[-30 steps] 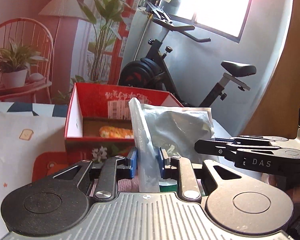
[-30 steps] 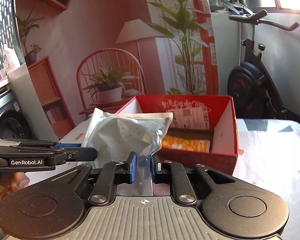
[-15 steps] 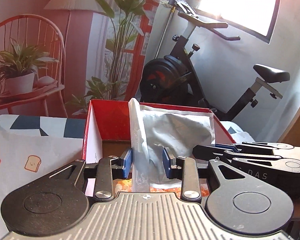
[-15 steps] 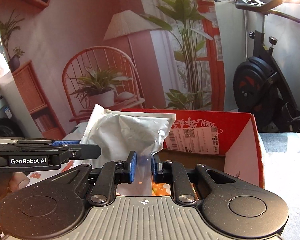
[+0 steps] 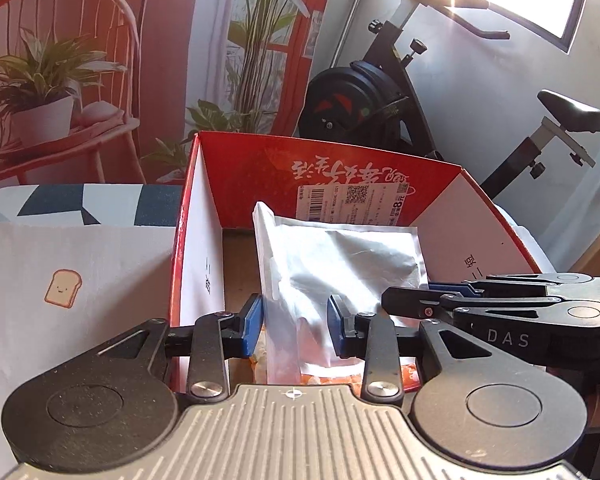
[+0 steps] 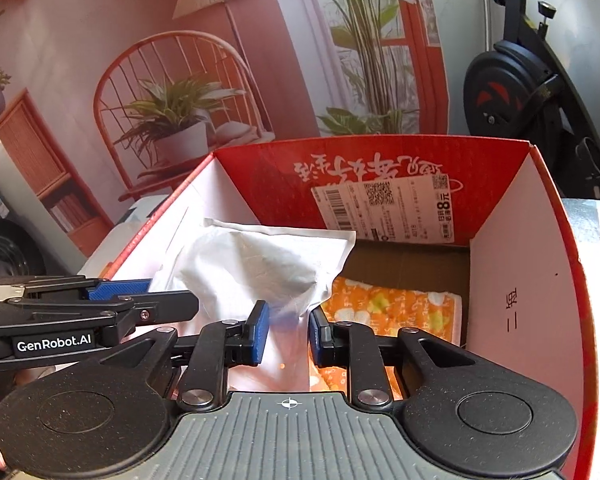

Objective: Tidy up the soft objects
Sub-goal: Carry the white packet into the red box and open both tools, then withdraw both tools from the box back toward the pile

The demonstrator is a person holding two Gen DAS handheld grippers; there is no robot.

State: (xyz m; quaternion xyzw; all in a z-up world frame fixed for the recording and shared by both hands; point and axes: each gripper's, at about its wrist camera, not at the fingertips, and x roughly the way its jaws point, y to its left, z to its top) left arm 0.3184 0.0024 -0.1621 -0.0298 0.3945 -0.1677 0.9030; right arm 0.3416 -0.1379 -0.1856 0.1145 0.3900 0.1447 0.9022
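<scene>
The big red box [image 6: 524, 264] sits open on the table, and both claws reach over its near side. Inside it stands a white plastic bag [image 6: 256, 264], puffy and crinkled, with its long side going up and down. Under the bag lies an orange cloth [image 6: 392, 304] with flowers. The left claw [image 5: 294, 324] is spread wide around the bag's edge. The right claw [image 6: 286, 334] is spread too, its blue pads [image 6: 260, 330] just beside the bag.
</scene>
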